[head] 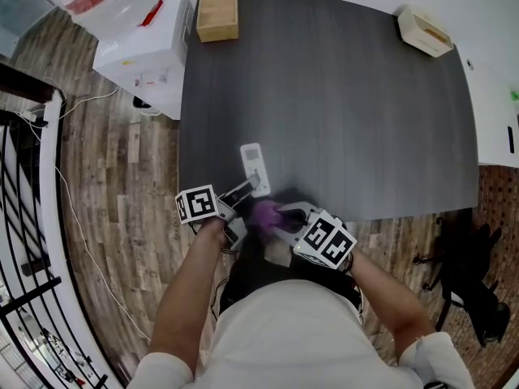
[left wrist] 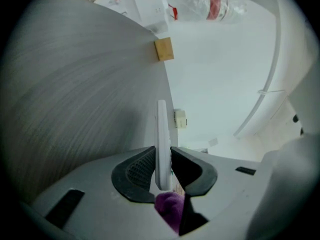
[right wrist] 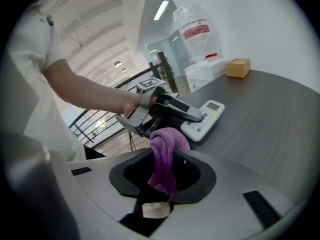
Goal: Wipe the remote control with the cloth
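The white remote control [head: 255, 167] is held over the near edge of the dark table [head: 340, 96], and my left gripper [head: 243, 191] is shut on its near end. In the left gripper view the remote control [left wrist: 162, 139] stands edge-on between the two dark pads, reaching away over the table. My right gripper [head: 284, 215] is shut on a bunched purple cloth [head: 266, 212], which sits just right of the remote's gripped end. The right gripper view shows the cloth [right wrist: 167, 156] hanging from the jaws, with the remote [right wrist: 204, 120] and the left gripper [right wrist: 170, 108] a little beyond it.
A wooden box [head: 217, 10] stands at the table's far left corner and a pale tray [head: 424, 31] at its far right. A white cabinet [head: 146, 51] stands on the wooden floor left of the table, with black railings [head: 24, 241] further left.
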A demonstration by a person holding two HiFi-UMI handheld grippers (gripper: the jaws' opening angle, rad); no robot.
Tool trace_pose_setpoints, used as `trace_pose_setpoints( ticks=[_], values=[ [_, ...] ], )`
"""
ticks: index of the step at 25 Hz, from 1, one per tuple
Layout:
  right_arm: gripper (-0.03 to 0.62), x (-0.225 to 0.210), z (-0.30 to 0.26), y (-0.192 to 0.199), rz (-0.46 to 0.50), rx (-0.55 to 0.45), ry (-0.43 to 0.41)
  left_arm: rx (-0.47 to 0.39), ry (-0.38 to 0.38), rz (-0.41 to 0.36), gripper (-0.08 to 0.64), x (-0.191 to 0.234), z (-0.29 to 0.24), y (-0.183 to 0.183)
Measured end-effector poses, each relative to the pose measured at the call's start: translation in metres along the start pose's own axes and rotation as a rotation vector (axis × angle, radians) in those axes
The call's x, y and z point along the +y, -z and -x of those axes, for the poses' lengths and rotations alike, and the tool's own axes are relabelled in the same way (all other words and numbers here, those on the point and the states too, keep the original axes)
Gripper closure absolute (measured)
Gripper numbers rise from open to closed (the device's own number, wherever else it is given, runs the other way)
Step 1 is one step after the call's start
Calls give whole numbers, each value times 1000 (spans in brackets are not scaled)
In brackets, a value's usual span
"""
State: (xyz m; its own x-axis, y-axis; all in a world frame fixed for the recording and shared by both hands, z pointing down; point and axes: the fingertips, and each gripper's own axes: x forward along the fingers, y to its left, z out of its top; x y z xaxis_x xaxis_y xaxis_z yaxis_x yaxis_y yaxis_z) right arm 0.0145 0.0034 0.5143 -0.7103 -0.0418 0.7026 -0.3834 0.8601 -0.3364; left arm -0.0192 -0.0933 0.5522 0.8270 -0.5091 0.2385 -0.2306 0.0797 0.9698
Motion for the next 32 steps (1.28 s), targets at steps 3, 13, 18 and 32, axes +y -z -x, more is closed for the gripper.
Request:
trace_pose_setpoints(
  ticks=[3, 13, 18, 32],
  values=[
    [483, -9, 12, -11, 37, -11, 34, 85, -73, -190, 463, -6, -4, 5],
    [483, -105, 21, -68, 333, 112, 505, 393, -619, -1344, 462, 0, -13, 24],
    [483, -109, 10, -47, 253, 161, 501, 343, -668, -1539, 462, 7, -8, 32],
    [483, -130, 37, -44, 164, 132, 590, 274, -671, -1666, 453, -4, 1, 23]
  ],
)
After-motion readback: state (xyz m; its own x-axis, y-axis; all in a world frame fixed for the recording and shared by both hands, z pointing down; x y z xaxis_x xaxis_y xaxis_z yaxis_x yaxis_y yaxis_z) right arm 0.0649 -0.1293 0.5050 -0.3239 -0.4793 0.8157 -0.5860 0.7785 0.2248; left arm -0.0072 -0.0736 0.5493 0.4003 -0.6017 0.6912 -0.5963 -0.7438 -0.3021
